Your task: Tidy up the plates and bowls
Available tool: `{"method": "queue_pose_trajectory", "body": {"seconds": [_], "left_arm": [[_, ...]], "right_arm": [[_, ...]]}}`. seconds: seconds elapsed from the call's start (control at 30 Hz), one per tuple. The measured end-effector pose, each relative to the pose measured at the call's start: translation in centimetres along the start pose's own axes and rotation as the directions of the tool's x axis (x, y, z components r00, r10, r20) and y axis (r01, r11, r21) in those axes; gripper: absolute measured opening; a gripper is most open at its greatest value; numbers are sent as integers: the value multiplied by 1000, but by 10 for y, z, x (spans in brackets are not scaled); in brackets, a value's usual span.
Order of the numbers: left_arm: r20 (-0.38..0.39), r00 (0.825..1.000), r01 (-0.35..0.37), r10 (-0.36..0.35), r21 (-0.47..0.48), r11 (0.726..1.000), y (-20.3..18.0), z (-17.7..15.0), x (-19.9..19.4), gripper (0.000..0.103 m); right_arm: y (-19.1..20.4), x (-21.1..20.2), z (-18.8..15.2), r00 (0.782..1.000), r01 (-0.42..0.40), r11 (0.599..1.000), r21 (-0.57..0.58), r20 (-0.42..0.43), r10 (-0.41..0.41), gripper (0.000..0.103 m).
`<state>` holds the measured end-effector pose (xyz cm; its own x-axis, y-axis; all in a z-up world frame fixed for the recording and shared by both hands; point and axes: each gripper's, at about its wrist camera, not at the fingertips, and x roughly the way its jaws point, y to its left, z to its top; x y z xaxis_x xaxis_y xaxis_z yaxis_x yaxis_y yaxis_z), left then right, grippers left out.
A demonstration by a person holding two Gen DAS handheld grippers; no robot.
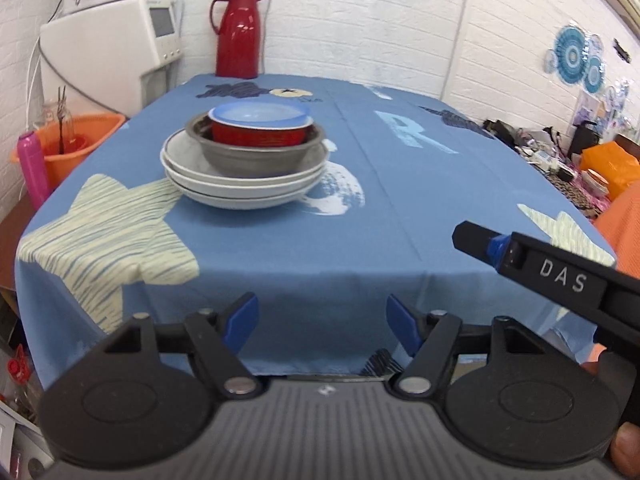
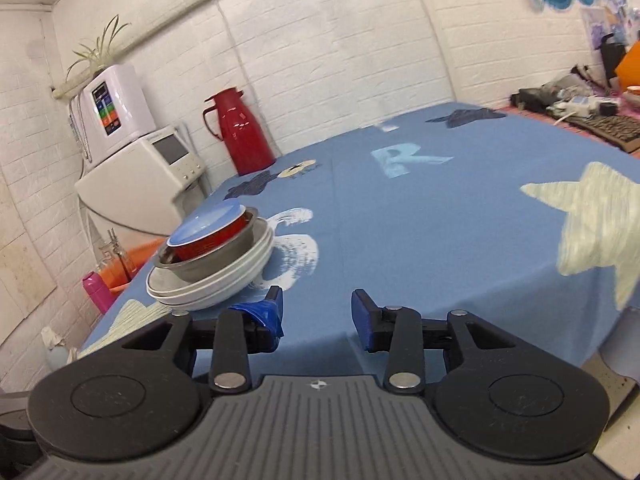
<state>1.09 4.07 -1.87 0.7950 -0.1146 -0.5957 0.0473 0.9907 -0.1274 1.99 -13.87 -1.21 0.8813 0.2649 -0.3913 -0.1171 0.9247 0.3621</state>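
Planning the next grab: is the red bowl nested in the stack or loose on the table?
Nested: the red bowl sits inside the grey bowl, atop the white plates.

You're working in what looks like a lived-in home dining corner: a table under a blue star-print tablecloth [image 1: 360, 208], a red thermos jug [image 1: 239, 32] against the white brick-pattern wall [image 1: 360, 20], a white countertop appliance [image 2: 148, 176], probably a water dispenser, and cluttered belongings [image 1: 560, 152] alongside.
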Motion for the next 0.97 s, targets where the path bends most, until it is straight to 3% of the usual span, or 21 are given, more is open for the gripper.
{"method": "queue_pose_trajectory", "body": {"seconds": [0.23, 0.97], "left_arm": [[10, 1000, -9, 8, 81, 997, -17, -10, -2, 71], [34, 996, -80, 79, 40, 996, -1, -15, 2, 71]], "right_arm": [[-21, -15, -20, 999, 43, 997, 56, -30, -41, 25], [-18, -3, -39, 991, 29, 1000, 13, -133, -27, 30]]}}
